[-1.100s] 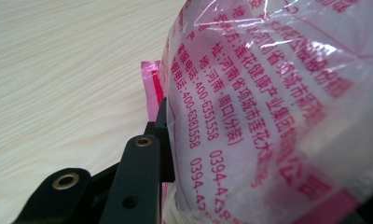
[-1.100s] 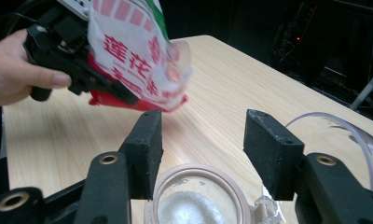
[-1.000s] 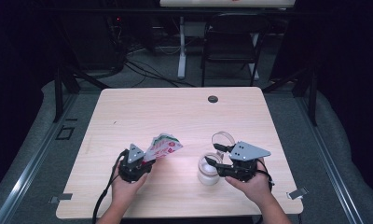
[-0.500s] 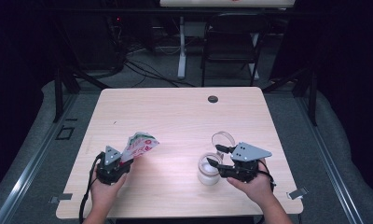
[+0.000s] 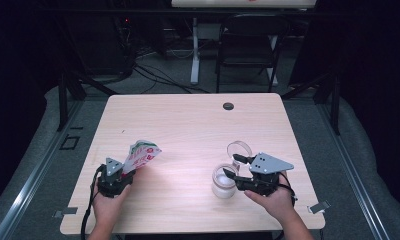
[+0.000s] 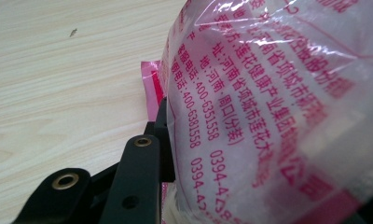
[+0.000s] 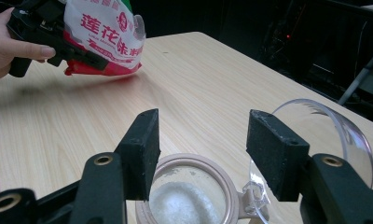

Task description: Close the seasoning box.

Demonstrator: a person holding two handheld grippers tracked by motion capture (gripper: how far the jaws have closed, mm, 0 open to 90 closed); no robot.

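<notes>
Clenching a red-and-white printed plastic bag (image 5: 142, 154) of white granules, the left tool (image 5: 119, 176) holds it tilted above the near left of the light wooden table (image 5: 188, 130). The right tool (image 5: 236, 167), jaws apart, apparently grips nothing beside the open clear glass jar (image 5: 223, 182) with its hinged lid (image 5: 239, 149), well right.

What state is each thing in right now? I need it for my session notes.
Bag: clamped in the left tongs, lifted and tilted, white grains inside.
Jar: upright on the table, holding white grains.
Jar lid: hinged open, tipped back.
Right tongs: open, just above the jar's mouth, holding nothing.
</notes>
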